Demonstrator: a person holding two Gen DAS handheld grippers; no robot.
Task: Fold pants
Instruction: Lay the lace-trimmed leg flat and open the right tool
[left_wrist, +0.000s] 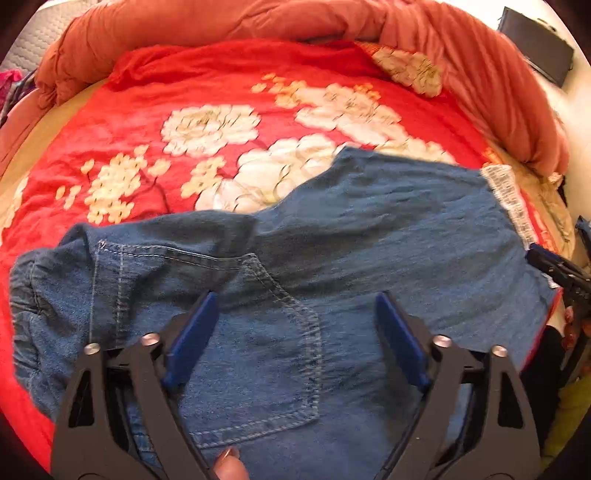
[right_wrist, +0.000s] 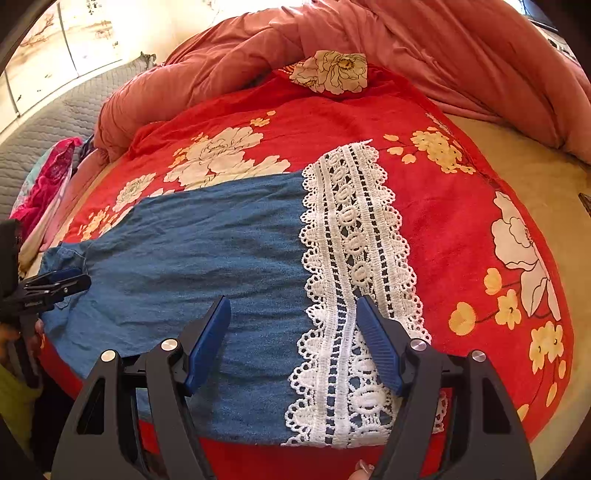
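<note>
only the right wrist view shows the pants' (right_wrist: 207, 258) lace hem (right_wrist: 351, 280); both jaws gape.

Each gripper (left_wrist: 295, 317) (right_wrist: 293, 321) has black triangular arms, silver screws, ribbed blue pads (right_wrist: 376, 343).

The bed (right_wrist: 535, 177) carries a red floral blanket (right_wrist: 443, 221) spread across its beige surface. A salmon-pink comforter (right_wrist: 406, 44) is bunched along the far edge. Blue denim pants (right_wrist: 207, 251) with a white lace hem (right_wrist: 351, 258) lie flat on the blanket.
</note>
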